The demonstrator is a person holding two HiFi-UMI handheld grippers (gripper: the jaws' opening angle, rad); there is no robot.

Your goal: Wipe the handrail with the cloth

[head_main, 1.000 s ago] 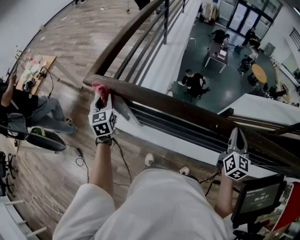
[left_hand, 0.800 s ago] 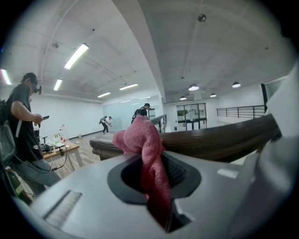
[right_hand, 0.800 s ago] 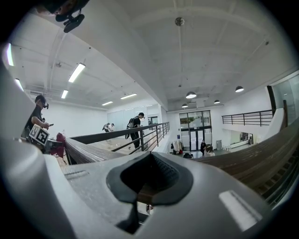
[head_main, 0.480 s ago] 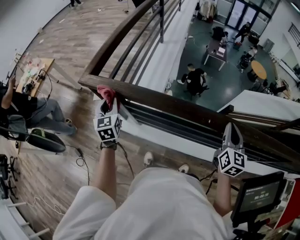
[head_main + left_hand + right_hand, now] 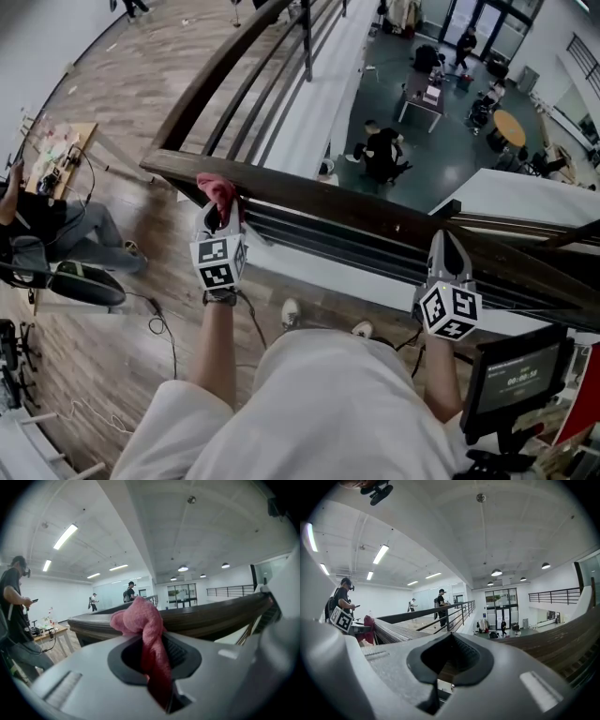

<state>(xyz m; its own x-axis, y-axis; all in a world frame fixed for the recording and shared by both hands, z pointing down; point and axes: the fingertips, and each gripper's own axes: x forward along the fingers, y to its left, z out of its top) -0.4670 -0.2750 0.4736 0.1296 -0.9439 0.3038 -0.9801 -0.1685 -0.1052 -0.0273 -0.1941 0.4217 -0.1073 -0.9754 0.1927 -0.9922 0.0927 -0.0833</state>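
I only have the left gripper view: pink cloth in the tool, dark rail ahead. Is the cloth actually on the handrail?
Observer: Yes. In the head view the cloth sits on top of the handrail, near its left corner.
Operator: Where's my other tool?
Observer: The right tool points at the handrail further right, well apart from the cloth.
Operator: Is it holding anything?
Observer: No. The right gripper view shows its jaws together with nothing between them.
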